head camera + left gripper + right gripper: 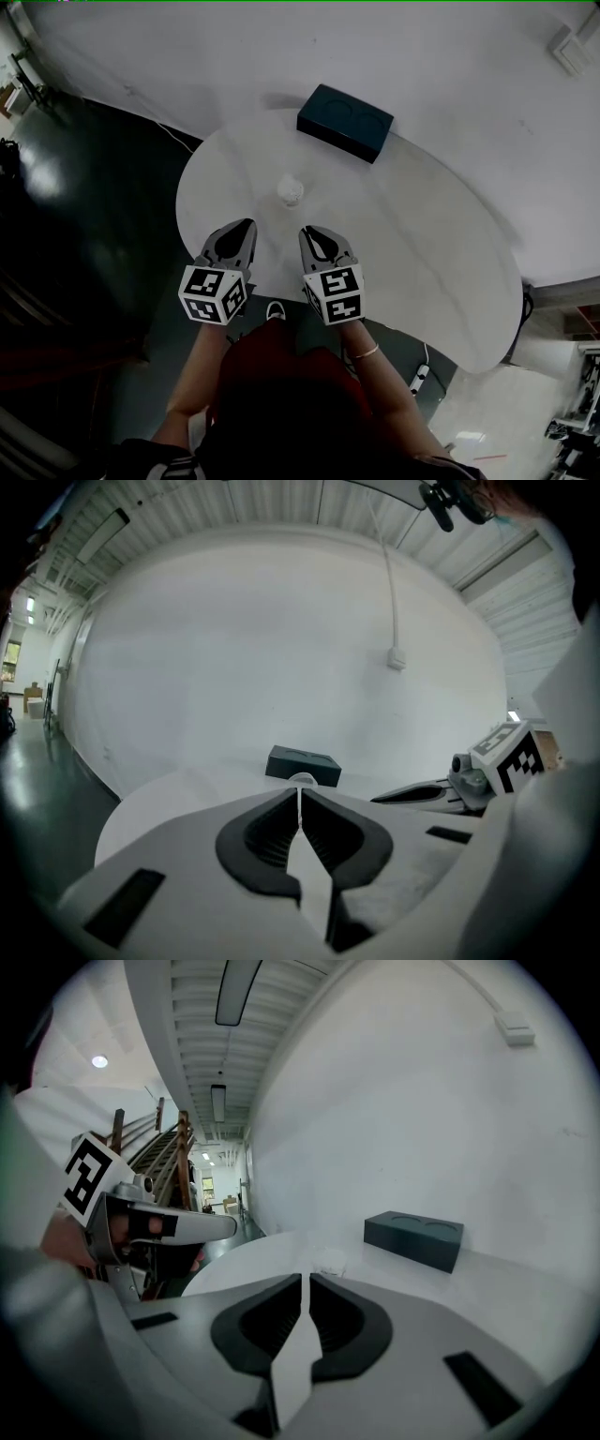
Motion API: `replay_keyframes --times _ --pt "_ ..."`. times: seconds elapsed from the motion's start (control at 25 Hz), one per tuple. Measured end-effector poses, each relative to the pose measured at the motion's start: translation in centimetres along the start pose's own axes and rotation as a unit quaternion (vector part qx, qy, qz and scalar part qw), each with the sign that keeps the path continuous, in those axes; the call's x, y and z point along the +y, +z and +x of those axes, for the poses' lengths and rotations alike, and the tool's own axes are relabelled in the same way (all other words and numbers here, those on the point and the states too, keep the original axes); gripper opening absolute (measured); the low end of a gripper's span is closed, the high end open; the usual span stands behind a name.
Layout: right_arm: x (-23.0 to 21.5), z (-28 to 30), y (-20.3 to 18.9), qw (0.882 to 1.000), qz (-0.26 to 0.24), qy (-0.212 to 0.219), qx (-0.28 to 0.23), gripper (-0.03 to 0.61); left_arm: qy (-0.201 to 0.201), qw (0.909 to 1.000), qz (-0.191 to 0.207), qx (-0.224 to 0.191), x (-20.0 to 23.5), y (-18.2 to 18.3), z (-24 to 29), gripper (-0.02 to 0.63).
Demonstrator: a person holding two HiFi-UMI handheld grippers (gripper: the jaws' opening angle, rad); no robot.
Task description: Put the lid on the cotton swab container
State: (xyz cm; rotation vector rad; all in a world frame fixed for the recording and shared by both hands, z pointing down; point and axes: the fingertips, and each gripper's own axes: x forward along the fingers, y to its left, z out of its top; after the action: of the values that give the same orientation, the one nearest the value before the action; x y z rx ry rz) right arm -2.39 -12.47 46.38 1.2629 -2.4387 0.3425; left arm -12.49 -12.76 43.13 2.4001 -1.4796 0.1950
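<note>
A small clear round cotton swab container (291,191) stands on the white table (422,272), a little beyond both grippers; from here I cannot tell whether its lid is on. It peeks just over the left jaw tips (301,780) and shows faintly in the right gripper view (330,1262). My left gripper (246,225) rests near the table's front edge, jaws together with nothing between them. Beside it, my right gripper (308,231) is likewise shut and empty. Both point toward the container without touching it.
A dark teal box (345,122) with two round recesses lies at the table's far edge by the white wall. Dark floor lies to the left of the table. A power strip (418,379) lies on the floor at the right.
</note>
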Motion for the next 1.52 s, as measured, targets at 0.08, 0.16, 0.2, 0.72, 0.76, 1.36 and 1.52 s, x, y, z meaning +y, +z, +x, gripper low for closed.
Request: replay_keyframes --times 0.08,0.16,0.2,0.72,0.76,1.36,1.52 --pt "-0.1 1.1 0.1 1.000 0.003 -0.005 0.002 0.017 -0.010 0.9999 -0.003 0.004 0.6 0.0 0.9 0.025" --pt "-0.2 2.0 0.1 1.000 0.011 -0.010 0.006 0.026 -0.020 0.9998 -0.001 0.008 1.1 0.0 1.6 0.026" --pt "-0.3 2.5 0.0 1.000 0.013 -0.012 0.009 0.046 -0.024 0.9997 0.000 0.010 1.3 0.1 2.0 0.026" --pt "-1.0 5.6 -0.7 0.998 0.031 -0.038 0.048 0.163 -0.059 0.9975 0.009 0.036 3.3 -0.5 4.2 0.025" --pt "-1.0 5.8 -0.7 0.997 0.031 -0.039 0.050 0.167 -0.060 0.9974 0.008 0.037 3.4 -0.6 4.3 0.026" --pt "-2.3 9.0 -1.5 0.996 0.032 -0.047 0.075 0.247 -0.051 0.9974 0.006 0.050 5.5 -0.9 5.0 0.025" --pt "-2.0 9.8 -1.9 0.995 0.030 -0.044 0.089 0.253 -0.047 0.9974 0.005 0.054 6.2 -0.8 5.4 0.025"
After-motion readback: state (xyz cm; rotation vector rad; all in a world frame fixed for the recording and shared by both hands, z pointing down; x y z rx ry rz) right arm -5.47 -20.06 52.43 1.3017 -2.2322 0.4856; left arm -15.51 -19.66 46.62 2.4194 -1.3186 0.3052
